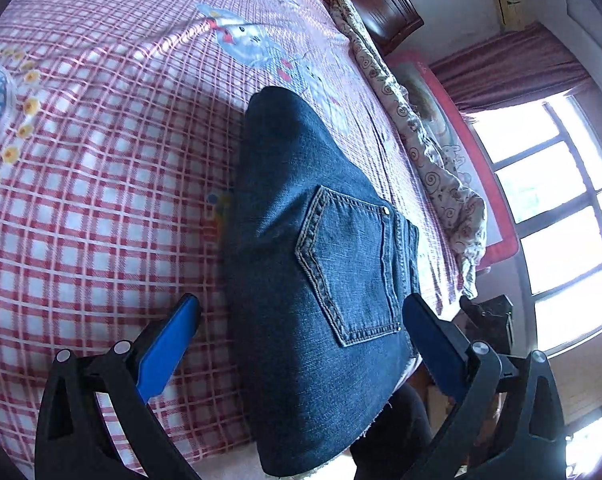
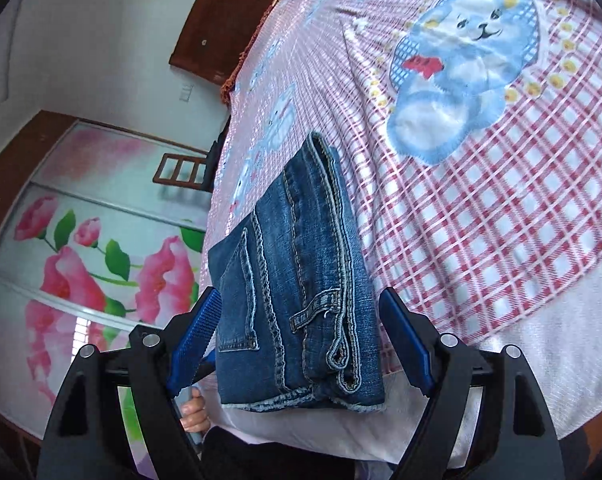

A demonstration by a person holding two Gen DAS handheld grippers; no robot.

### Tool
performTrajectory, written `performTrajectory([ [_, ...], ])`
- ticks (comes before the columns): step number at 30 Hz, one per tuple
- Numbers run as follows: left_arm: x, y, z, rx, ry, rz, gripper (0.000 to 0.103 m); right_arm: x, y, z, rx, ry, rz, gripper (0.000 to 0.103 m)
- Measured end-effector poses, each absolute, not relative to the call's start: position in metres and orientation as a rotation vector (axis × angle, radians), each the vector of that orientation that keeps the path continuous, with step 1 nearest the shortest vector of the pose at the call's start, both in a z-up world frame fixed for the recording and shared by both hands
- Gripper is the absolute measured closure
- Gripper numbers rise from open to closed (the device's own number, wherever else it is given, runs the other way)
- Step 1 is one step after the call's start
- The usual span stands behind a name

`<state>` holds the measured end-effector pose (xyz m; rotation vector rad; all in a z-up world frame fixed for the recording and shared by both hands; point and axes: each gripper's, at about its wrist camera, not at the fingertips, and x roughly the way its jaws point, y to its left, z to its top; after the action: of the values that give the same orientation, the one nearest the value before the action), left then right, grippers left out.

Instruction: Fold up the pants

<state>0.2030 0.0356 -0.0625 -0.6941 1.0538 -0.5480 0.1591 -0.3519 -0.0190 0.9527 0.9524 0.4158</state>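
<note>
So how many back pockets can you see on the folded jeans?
1. A stitched back pocket faces up on the folded jeans on the checked bedspread, near the waistband end. The other pocket may be hidden inside the fold.

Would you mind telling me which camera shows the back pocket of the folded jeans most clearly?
The left wrist view: the back pocket faces the camera whole, stitching and rivets sharp, between open jaws. The right wrist view shows the folded jeans from the waistband side, with only a narrow, foreshortened pocket.
</note>
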Motion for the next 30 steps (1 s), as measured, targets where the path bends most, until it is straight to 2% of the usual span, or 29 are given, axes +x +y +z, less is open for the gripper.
performTrajectory([
  [5,0.212,0.033,-0.066,-0.749,1.086,-0.600,0.003,0.166,-0.345,-0.025,0.932,0.978,0.437,0.022],
  [10,0.219,0.014,-0.066,-0.668,1.155,-0.640,0.003,0.169,-0.332,-0.021,0.913,0.996,0.446,0.020],
  [14,0.223,0.009,-0.067,-0.673,1.181,-0.631,0.003,0.174,-0.311,-0.016,0.802,1.052,0.425,0.020],
  [15,0.224,0.006,-0.067,-0.672,1.189,-0.617,0.016,0.176,-0.304,-0.014,0.766,1.073,0.425,0.023],
  [16,0.225,0.004,-0.068,-0.657,1.203,-0.582,0.039,0.178,-0.297,-0.012,0.712,1.092,0.420,0.029],
  [17,0.227,0.006,-0.070,-0.638,1.219,-0.538,0.050,0.179,-0.290,-0.010,0.633,1.116,0.399,0.056],
  [19,0.227,0.006,-0.070,-0.639,1.216,-0.528,0.075,0.179,-0.290,-0.012,0.627,1.132,0.392,0.074],
  [20,0.226,0.005,-0.069,-0.641,1.205,-0.524,0.077,0.179,-0.293,-0.013,0.656,1.131,0.392,0.079],
  [21,0.224,0.001,-0.065,-0.616,1.191,-0.517,0.082,0.177,-0.293,-0.011,0.662,1.125,0.395,0.081],
  [24,0.221,-0.008,-0.049,-0.559,1.148,-0.501,0.088,0.175,-0.281,0.007,0.555,1.096,0.383,0.082],
  [30,0.227,-0.008,-0.011,-0.533,1.057,-0.529,0.089,0.181,-0.250,0.055,0.416,1.022,0.442,0.083],
])
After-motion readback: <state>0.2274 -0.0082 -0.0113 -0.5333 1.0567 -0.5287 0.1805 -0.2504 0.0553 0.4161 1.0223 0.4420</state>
